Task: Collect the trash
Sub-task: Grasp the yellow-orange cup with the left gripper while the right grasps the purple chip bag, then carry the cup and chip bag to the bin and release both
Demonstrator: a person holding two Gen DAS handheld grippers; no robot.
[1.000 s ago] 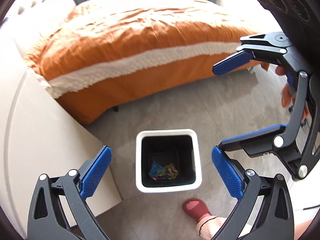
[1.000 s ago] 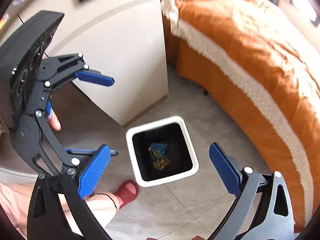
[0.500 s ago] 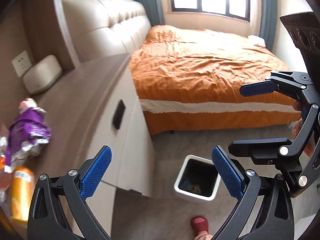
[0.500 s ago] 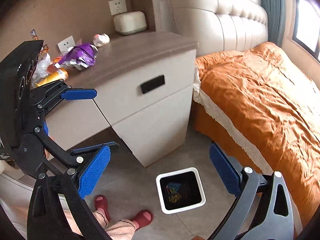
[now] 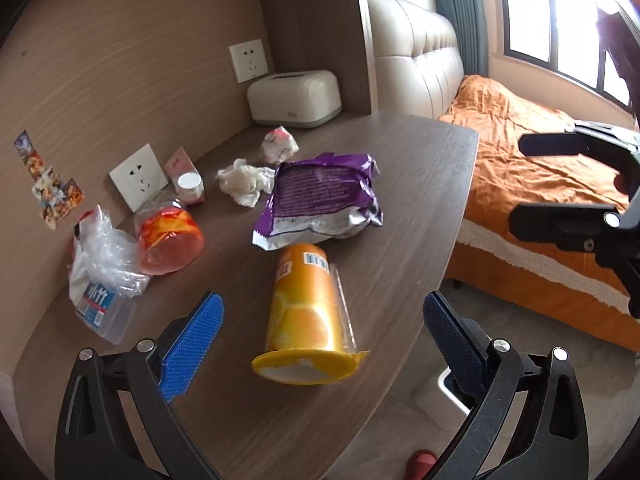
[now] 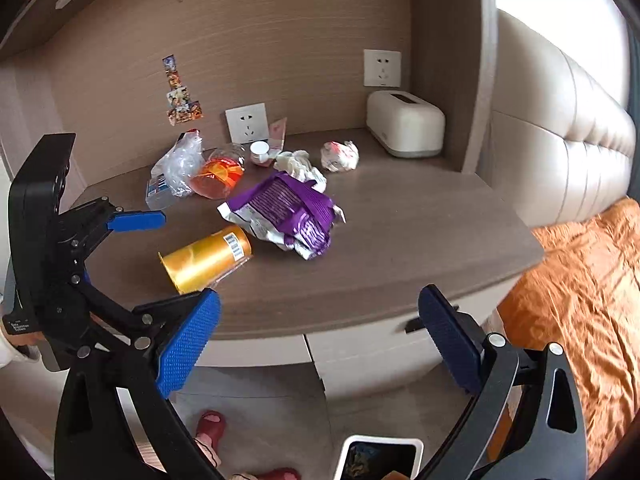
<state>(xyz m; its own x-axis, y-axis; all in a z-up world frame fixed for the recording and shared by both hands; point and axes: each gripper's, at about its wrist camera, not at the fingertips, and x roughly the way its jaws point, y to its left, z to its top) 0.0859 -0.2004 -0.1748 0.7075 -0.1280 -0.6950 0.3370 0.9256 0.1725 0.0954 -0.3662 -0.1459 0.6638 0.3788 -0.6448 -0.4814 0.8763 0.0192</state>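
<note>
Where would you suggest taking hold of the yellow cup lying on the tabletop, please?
Grip the yellow cup across its tapered wall at mid-body, coming from above. It lies on its side with its rim toward the left gripper, whose open fingers already straddle it. The flared rim and peeled lid offer poorer purchase.

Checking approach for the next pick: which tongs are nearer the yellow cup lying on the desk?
Left. The left tongs are open right over the yellow cup, which lies between their pads. The right tongs hang open off the desk's front edge, short of it.
</note>
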